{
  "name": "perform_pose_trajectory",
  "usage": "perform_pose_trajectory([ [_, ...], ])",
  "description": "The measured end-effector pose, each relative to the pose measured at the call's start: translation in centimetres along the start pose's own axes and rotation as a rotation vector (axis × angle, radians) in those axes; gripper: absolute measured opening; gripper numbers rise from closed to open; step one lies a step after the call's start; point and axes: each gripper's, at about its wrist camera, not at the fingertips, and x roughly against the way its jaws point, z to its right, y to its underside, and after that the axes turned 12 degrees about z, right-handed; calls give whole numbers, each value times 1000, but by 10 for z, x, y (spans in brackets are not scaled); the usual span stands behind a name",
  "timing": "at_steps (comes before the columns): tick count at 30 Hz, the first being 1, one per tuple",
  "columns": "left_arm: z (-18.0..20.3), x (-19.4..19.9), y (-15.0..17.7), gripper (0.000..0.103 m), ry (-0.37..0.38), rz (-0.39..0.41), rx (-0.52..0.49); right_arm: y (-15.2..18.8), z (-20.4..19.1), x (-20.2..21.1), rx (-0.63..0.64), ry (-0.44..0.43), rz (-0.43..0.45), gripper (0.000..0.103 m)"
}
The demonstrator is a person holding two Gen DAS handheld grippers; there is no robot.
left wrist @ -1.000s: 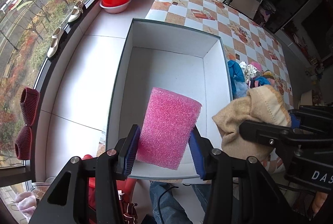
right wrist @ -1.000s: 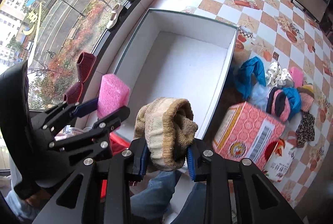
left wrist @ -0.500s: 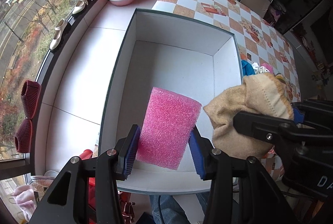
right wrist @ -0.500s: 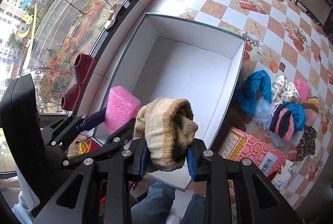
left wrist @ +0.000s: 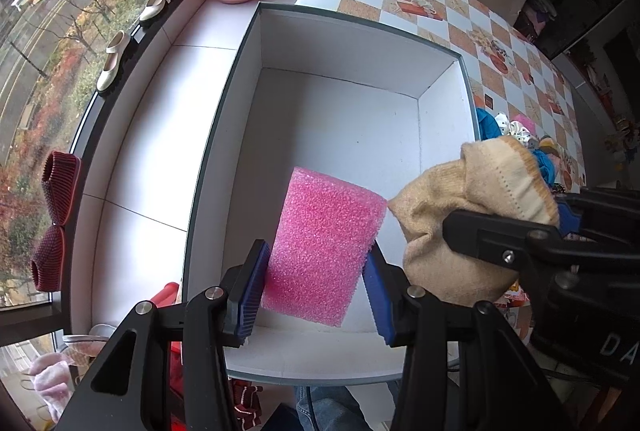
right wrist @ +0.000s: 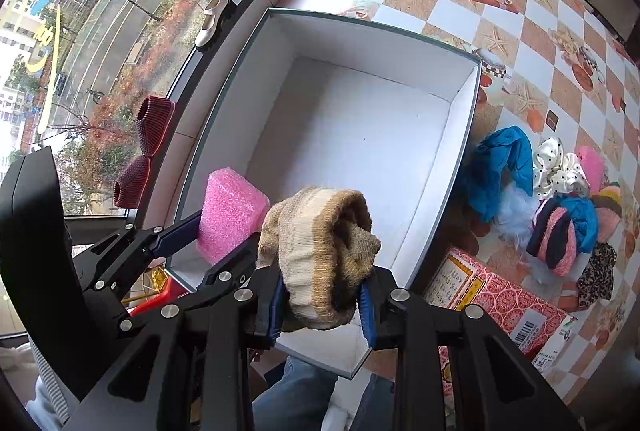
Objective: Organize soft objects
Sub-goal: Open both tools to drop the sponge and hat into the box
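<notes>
The left gripper's [left wrist: 316,291] fingers [left wrist: 252,291] clamp a pink sponge [left wrist: 324,247]; the right gripper [right wrist: 322,305] clamps a beige sock [right wrist: 320,251]. Both hang over an empty white box [right wrist: 436,67]; clothes [right wrist: 560,199] lie piled beside it.

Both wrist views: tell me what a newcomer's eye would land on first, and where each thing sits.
The pink foam block, clamped in the left gripper, hangs over the near end of the big white box, which has nothing in it. Right beside it the right gripper pinches a bundled beige knit sock above the box's near right corner. A bright heap of soft items lies on the checkered tablecloth to the box's right.
</notes>
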Motion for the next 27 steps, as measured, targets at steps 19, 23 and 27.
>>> perform_pose_trajectory([
  [19,-1,-32,-69,50,-88,56,-1,-57,31,-15,-80,46,69,31],
  [23,2,-39,-74,50,-95,52,-9,-61,38,-20,-91,54,66,31],
  [27,6,-45,-74,51,-92,41,-10,-60,41,-23,-96,52,59,31],
])
